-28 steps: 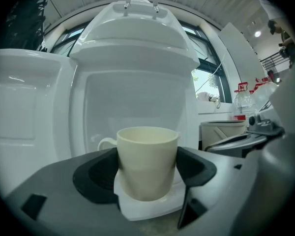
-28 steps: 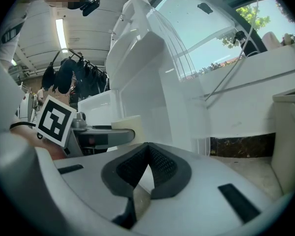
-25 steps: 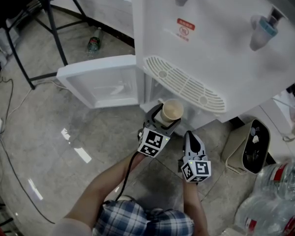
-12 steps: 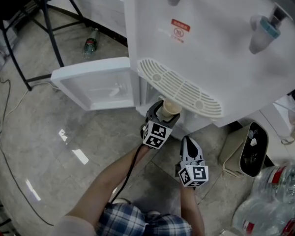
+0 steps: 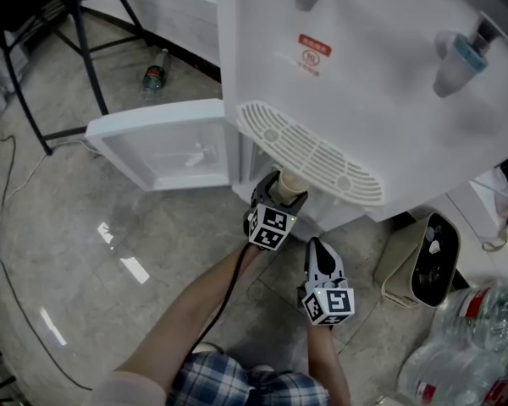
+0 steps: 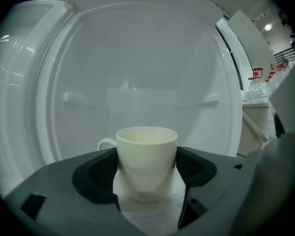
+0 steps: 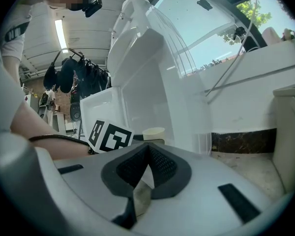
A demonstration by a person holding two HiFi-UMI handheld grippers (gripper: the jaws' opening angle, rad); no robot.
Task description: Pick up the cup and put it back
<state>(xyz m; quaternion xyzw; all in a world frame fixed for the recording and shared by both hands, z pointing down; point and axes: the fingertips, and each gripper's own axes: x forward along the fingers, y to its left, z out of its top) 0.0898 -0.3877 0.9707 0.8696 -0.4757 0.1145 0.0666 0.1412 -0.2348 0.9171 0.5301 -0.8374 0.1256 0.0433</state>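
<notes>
**Head view and both gripper views — cup held at the dispenser's lower compartment.** The left gripper is closed on a cream-coloured ceramic cup. Its two dark pads press the cup's opposite sides at about mid-height. The cup stands upright, mouth up, with its small handle turned away to the rear left.

From above, the cup lies just under the front edge of the slotted drip tray of a white water dispenser. It is at the mouth of the open compartment below the tray. Behind the cup, the left gripper view shows the compartment's white inner wall with narrow shelf ledges. Whether the cup's base rests on the white surface beneath it cannot be told.

The compartment door is swung open to the left, over the tiled floor.

The right gripper is held lower in the head view — apart from the left one and nearer the person's body. Its jaws are pressed together at the tips with nothing between them. Its own view looks past them to the left gripper's marker cube and the cup's rim.

Surroundings: a plastic bottle lies on the floor beyond the door. A beige waste bin stands at the dispenser's right side, with large clear water jugs near the frame's lower right corner.
</notes>
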